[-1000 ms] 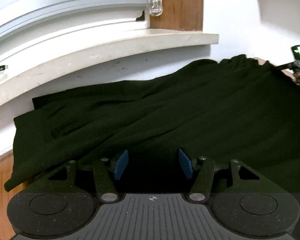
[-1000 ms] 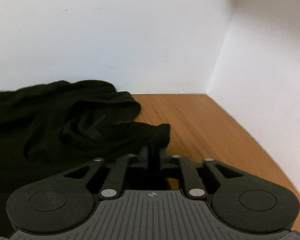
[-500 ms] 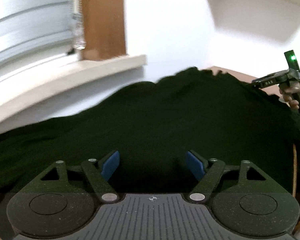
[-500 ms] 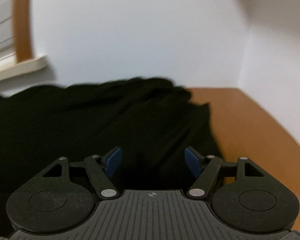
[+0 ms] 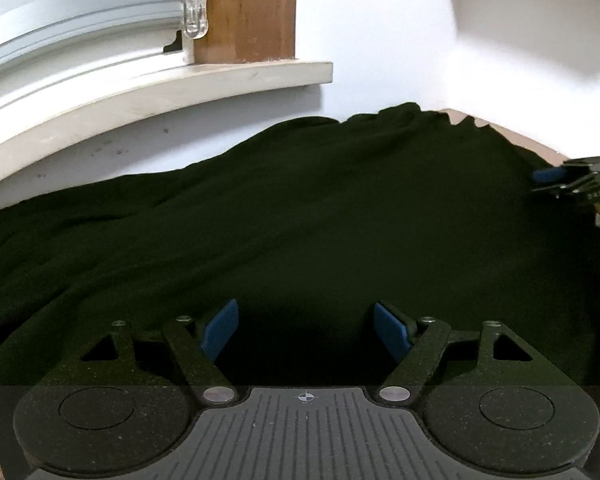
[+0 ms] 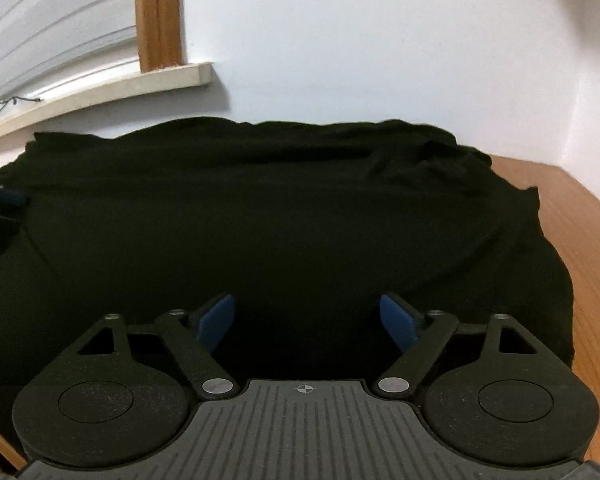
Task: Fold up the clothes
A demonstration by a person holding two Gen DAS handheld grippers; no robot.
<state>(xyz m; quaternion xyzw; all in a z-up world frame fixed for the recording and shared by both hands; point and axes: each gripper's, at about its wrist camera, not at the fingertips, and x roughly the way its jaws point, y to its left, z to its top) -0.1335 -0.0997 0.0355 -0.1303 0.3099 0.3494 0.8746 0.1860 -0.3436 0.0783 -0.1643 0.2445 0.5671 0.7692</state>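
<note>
One dark garment (image 6: 284,216) lies spread over one wooden table (image 6: 588,240). Two grippers are in view: the left gripper (image 5: 306,330) and the right gripper (image 6: 307,322), each with two blue pads, four pads in all, each pair standing wide apart with nothing between. One windowsill (image 5: 172,88) runs along the wall, with one wooden post (image 5: 246,8) rising from it and one clear plastic pull (image 5: 195,20) hanging beside that post.

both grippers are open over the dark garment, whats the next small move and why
Probably lower the right hand-held gripper onto the near edge of the dark garment and pinch it. Both the right one and the left hand-held gripper have their jaws spread with nothing held, and the cloth lies spread across the wooden table with wrinkles at the far side, so no fold can start without a grip.
</note>
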